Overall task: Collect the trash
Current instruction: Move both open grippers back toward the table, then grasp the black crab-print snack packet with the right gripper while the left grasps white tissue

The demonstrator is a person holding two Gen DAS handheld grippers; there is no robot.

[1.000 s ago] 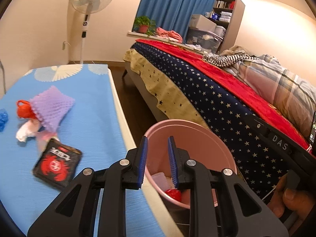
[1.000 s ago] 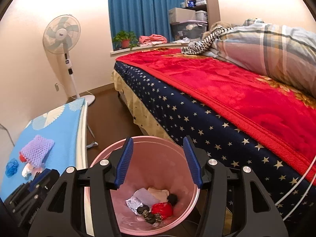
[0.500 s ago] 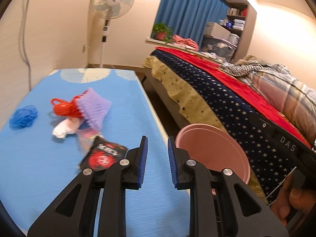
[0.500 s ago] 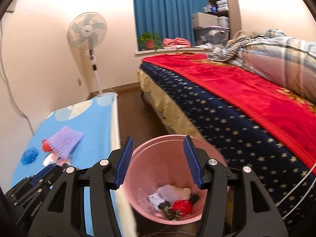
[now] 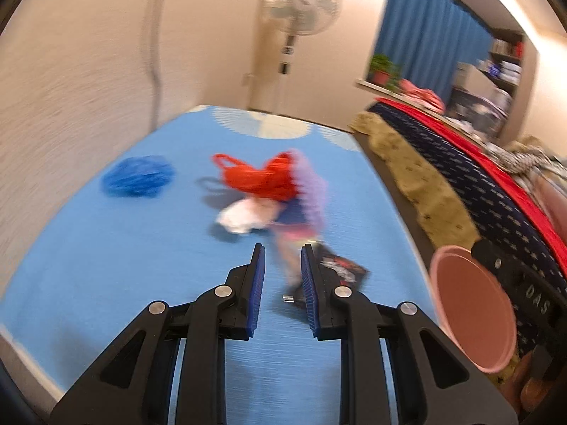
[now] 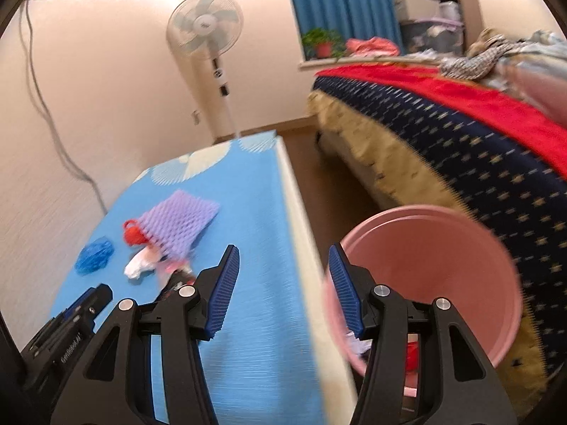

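Note:
On the blue table cover (image 5: 141, 265) lies a pile of trash: a blue crumpled ball (image 5: 138, 175), a red bag (image 5: 258, 177), a purple foam net (image 5: 312, 184), white crumpled paper (image 5: 244, 214) and a black packet with a red crab (image 5: 336, 269). My left gripper (image 5: 283, 248) hovers just short of the packet, its jaws a narrow gap apart and empty. My right gripper (image 6: 282, 248) stands open and empty over the table's right edge. Beside the table, the pink bin (image 6: 425, 212) holds some trash. The pile appears again in the right wrist view, with the purple net (image 6: 180, 223) on top.
A bed (image 6: 460, 124) with a starred navy and red cover runs along the right, with a strip of floor between it and the table. A standing fan (image 6: 205, 28) and the wall lie behind the table. A hand (image 5: 531, 386) holds the right gripper's body.
Both grippers have swung left, away from the pink bin and toward the table. The trash pile now lies straight ahead of the left gripper; the bin has slid to the right.

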